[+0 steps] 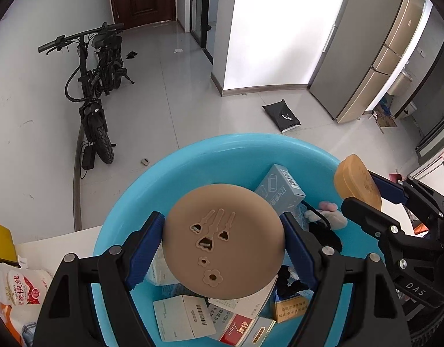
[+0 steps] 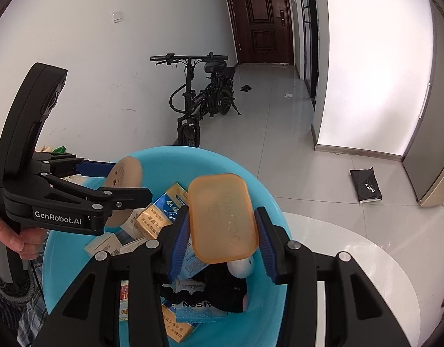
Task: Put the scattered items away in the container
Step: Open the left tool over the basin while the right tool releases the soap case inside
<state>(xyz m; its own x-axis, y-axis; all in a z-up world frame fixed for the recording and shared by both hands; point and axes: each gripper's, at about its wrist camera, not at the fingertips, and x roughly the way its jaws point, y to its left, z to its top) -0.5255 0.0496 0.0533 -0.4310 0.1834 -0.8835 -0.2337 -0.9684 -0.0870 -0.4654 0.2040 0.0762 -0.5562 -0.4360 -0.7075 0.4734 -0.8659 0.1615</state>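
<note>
A blue plastic basin [image 1: 152, 179] [image 2: 265, 193] stands on a white round table and holds several small boxes and a black cloth item. My left gripper [image 1: 223, 243] is shut on a round tan disc [image 1: 224, 240] with cut-out shapes, held over the basin's middle. The same disc [image 2: 126, 173] shows edge-on in the right wrist view, clamped by the left gripper [image 2: 118, 182]. My right gripper [image 2: 222, 231] is shut on an orange rounded soap-like bar [image 2: 222, 217], also above the basin. That bar [image 1: 356, 180] appears at the basin's right rim in the left wrist view.
A black electric bike [image 1: 94, 92] [image 2: 201, 95] leans by the wall beyond the table. A black bag [image 1: 281, 115] [image 2: 366, 185] lies on the tiled floor. Snack packets [image 1: 16, 289] sit left of the basin. A hand [image 2: 16, 237] grips the left tool's handle.
</note>
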